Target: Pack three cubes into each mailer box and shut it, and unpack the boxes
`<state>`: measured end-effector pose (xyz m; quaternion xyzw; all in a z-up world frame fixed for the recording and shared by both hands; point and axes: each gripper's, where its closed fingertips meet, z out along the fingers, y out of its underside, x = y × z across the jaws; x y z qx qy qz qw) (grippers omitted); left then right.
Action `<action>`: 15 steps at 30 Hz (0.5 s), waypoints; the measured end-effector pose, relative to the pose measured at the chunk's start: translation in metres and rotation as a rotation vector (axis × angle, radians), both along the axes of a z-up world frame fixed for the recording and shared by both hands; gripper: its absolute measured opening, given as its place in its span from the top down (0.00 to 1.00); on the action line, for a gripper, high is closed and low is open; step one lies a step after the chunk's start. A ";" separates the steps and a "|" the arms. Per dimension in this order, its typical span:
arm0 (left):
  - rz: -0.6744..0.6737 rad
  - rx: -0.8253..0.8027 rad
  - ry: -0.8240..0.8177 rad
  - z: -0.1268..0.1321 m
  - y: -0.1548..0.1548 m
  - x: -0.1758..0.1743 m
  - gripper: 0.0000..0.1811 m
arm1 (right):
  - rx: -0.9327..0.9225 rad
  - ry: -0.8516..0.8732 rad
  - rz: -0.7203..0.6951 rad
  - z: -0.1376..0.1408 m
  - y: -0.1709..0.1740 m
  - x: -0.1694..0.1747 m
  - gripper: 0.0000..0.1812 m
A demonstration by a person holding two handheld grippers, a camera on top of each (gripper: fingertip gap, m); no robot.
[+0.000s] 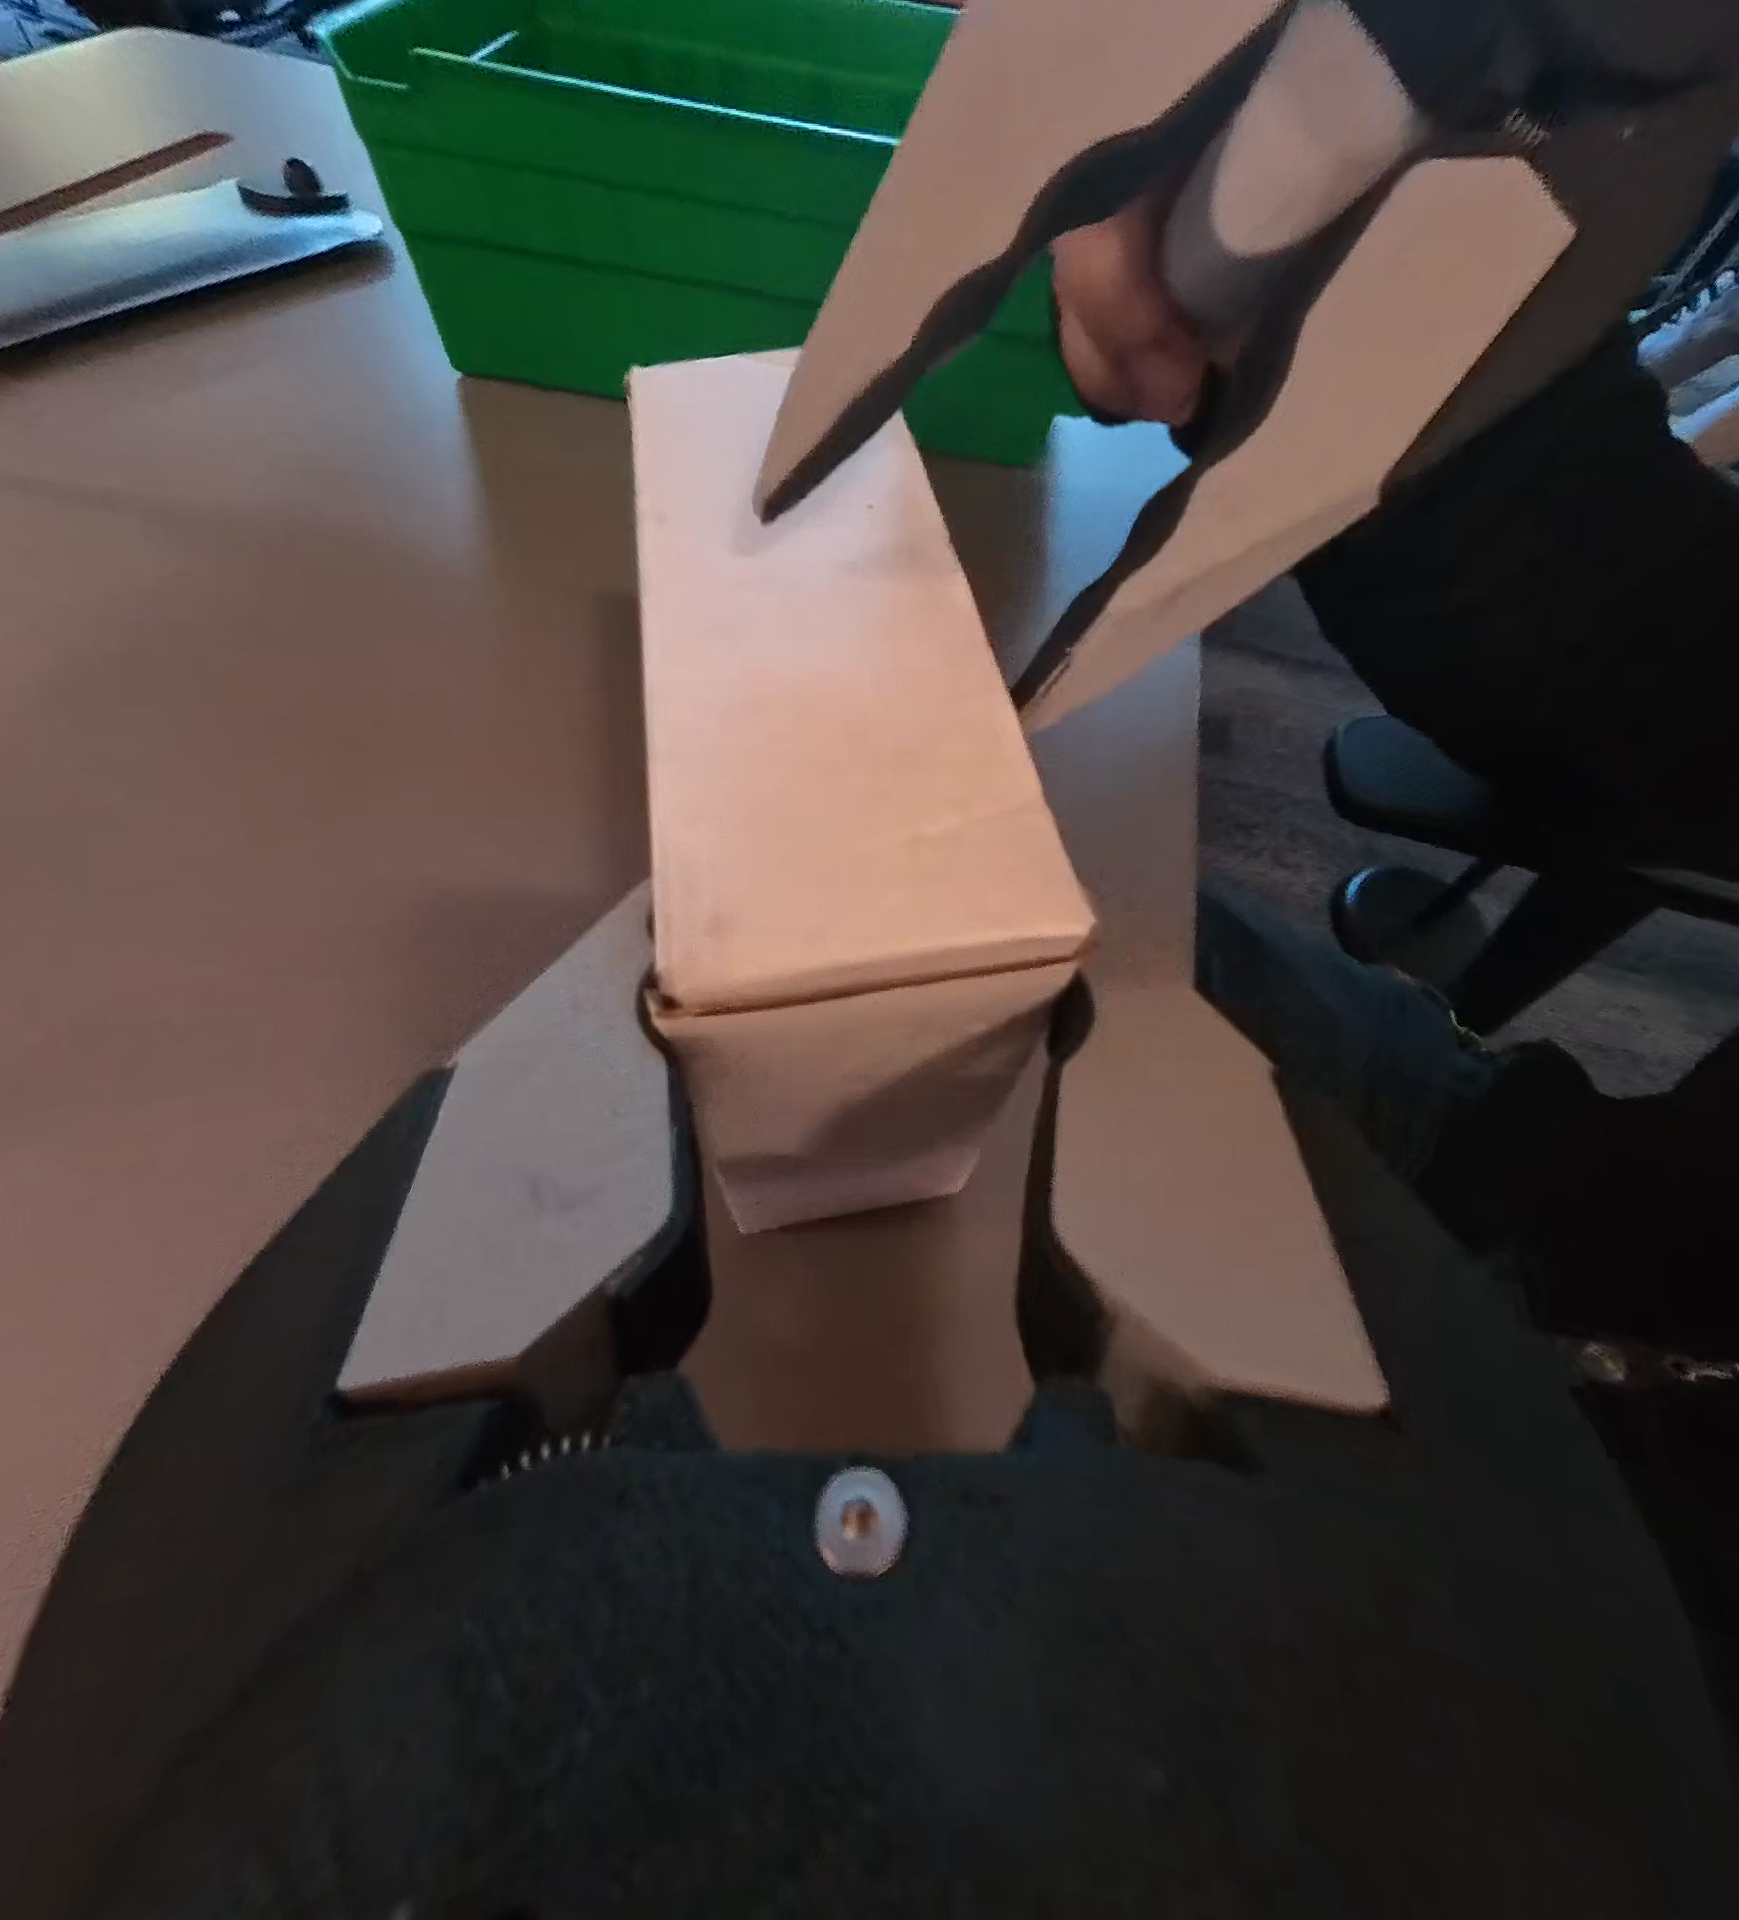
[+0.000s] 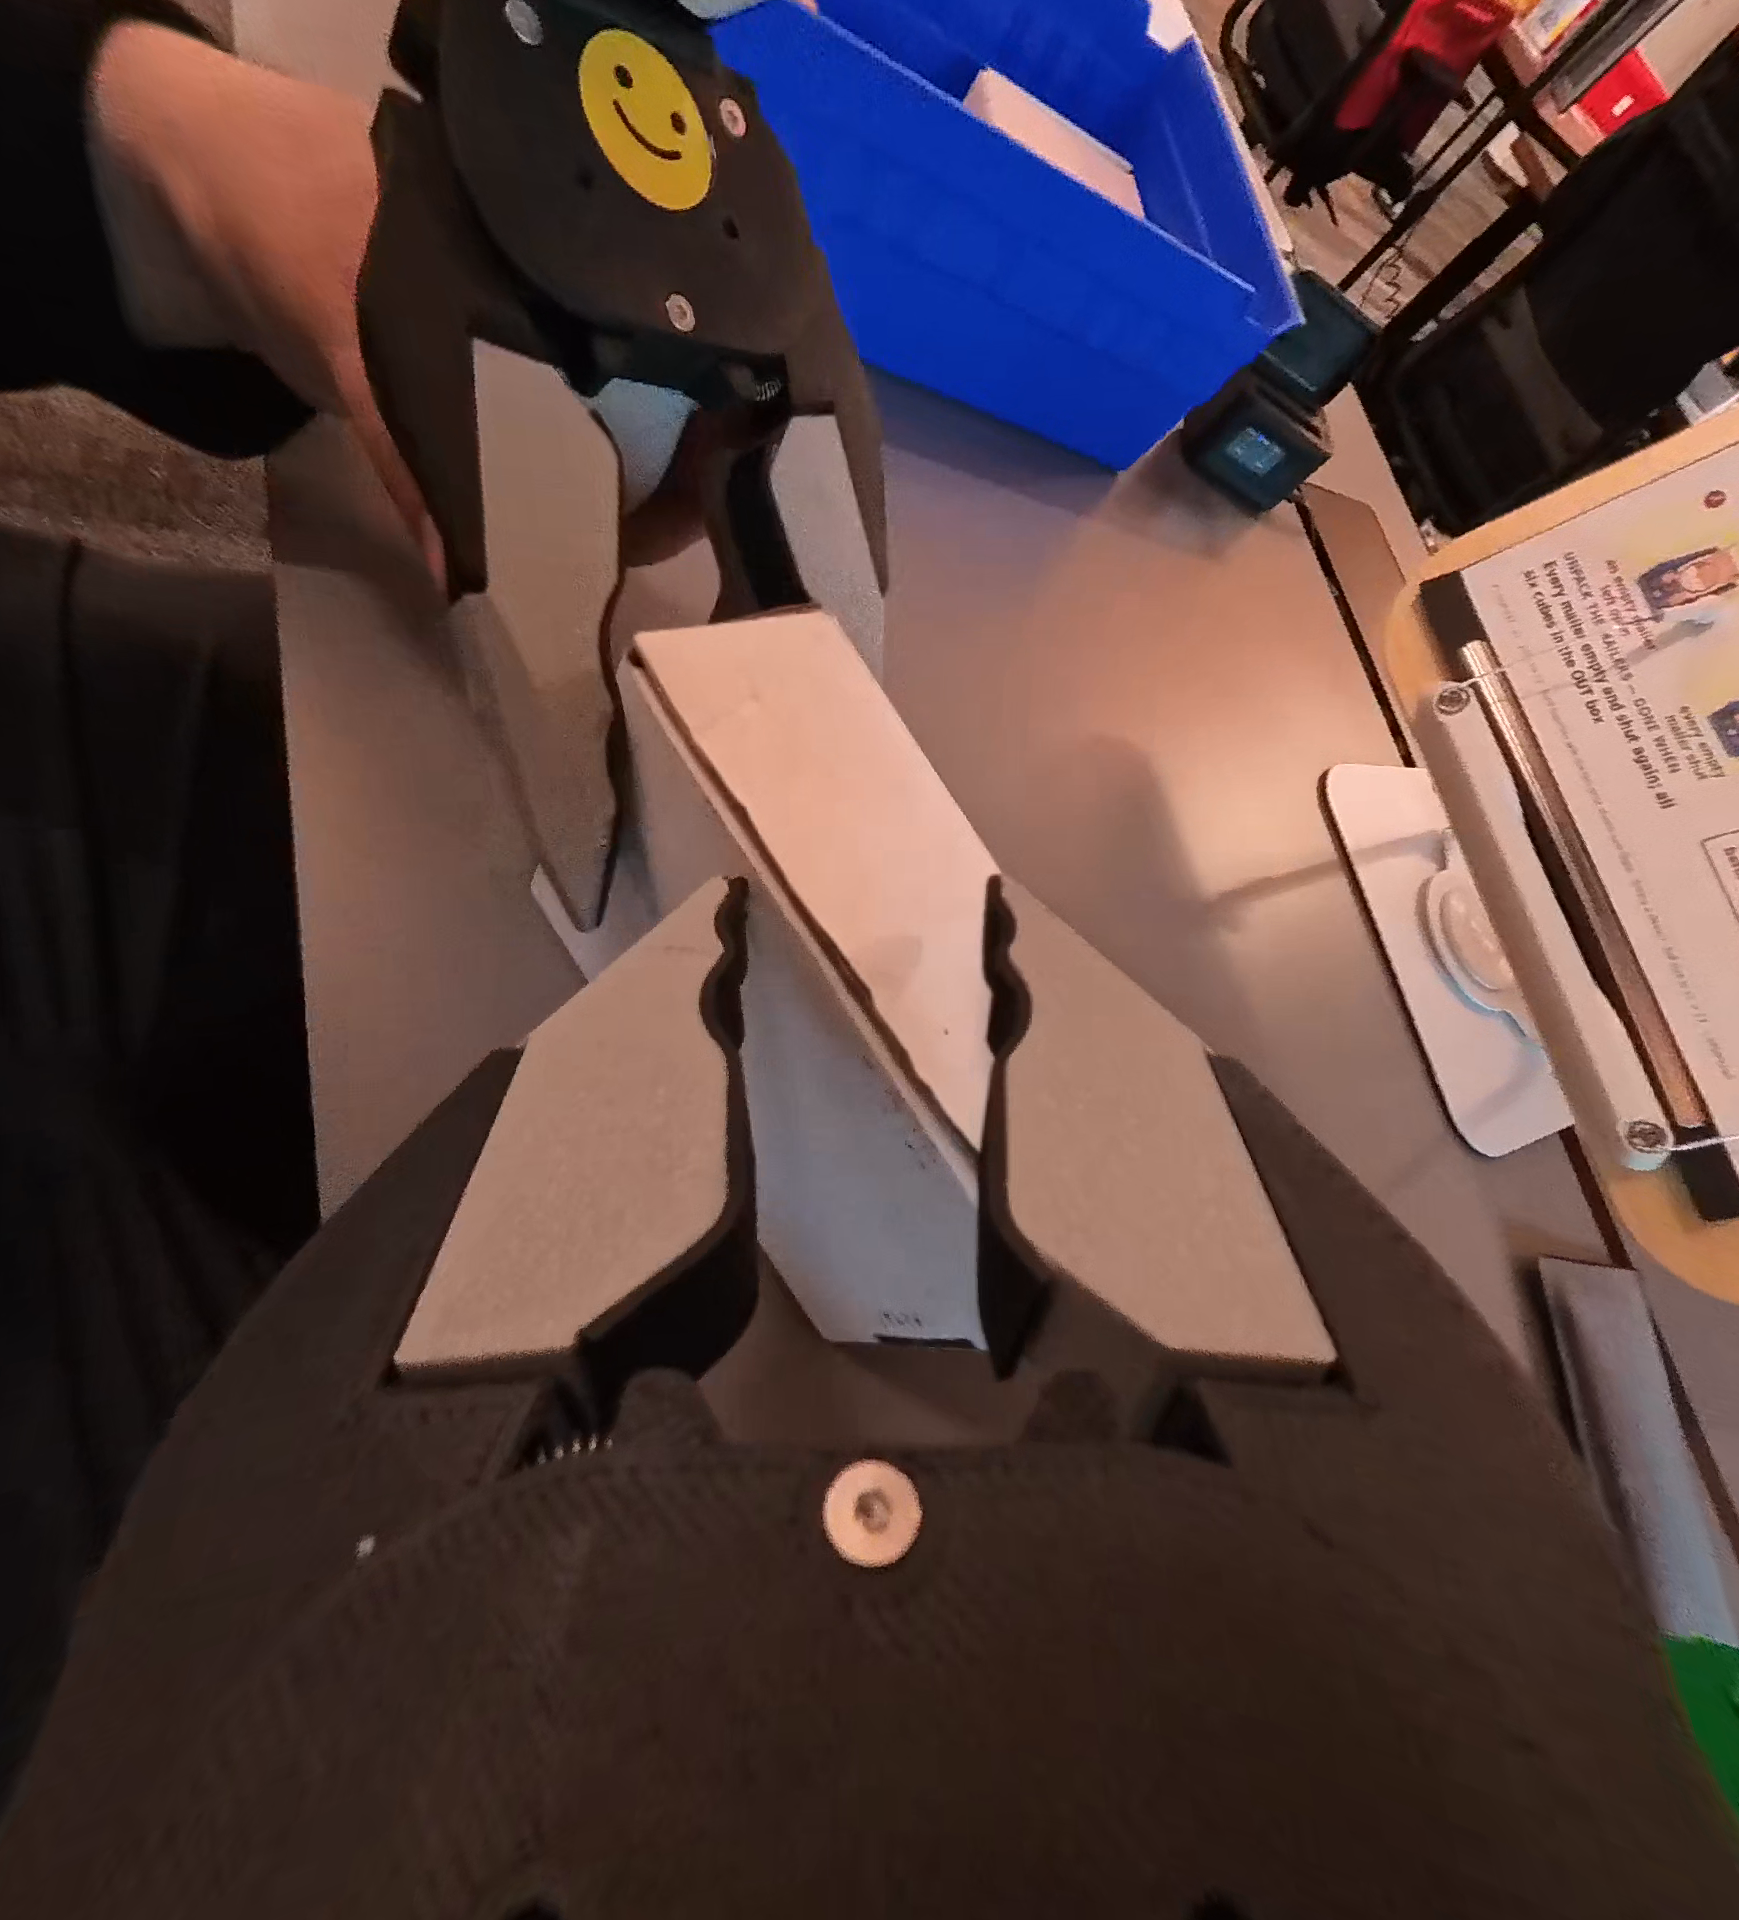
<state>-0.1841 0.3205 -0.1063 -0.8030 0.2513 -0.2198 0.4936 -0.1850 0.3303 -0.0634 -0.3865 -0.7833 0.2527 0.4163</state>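
**Closed mailer box held at one end, touched at the other**

Black, coarsely ribbed plastic of the left gripper [image 1: 860, 997] fills the foreground of its own view, and its two flat, pale-faced fingers are clamped against the sides of the near end of the mailer box [image 1: 823, 707]. This long, narrow carton of smooth, pale cardboard is seen with its lid folded down; a crease is visible in its near end panel. It is held just above the brown, matte table [image 1: 221, 675], close to the table's edge.

From the upper right, the right gripper [image 1: 891, 613] is angled down over the far half of the box. Its wavy-edged, wedge-shaped fingers are spread apart, one tip [image 1: 771, 509] being pressed on the lid while the other hangs beside the box's right flank. In the right wrist view the same spread is shown, with the box [image 2: 844, 831] lying slantwise between the open fingers.

A green bin [image 1: 636, 208] with stepped walls is set behind the box. A blue bin [image 2: 1000, 260] is seen beyond the left gripper [image 2: 678, 748], whose round back bears a yellow smiley disc [image 2: 645, 116].
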 end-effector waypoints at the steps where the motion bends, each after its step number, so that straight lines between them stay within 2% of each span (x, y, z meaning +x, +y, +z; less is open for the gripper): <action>1: -0.008 0.000 0.010 0.000 -0.001 0.000 0.61 | 0.014 0.002 -0.002 0.001 0.000 0.000 0.74; 4: -0.010 -0.010 0.020 -0.001 -0.001 -0.001 0.62 | 0.056 0.033 -0.011 0.007 0.002 0.000 0.74; 9: -0.011 -0.025 -0.002 -0.001 -0.002 -0.002 0.61 | 0.133 0.114 -0.066 0.023 0.013 0.002 0.81; 13: -0.010 -0.036 0.038 -0.002 -0.004 0.001 0.62 | 0.205 0.077 -0.062 0.015 0.013 0.003 0.86; 15: -0.007 -0.040 0.033 -0.002 -0.004 0.000 0.62 | 0.165 0.090 -0.020 0.018 0.002 0.004 0.83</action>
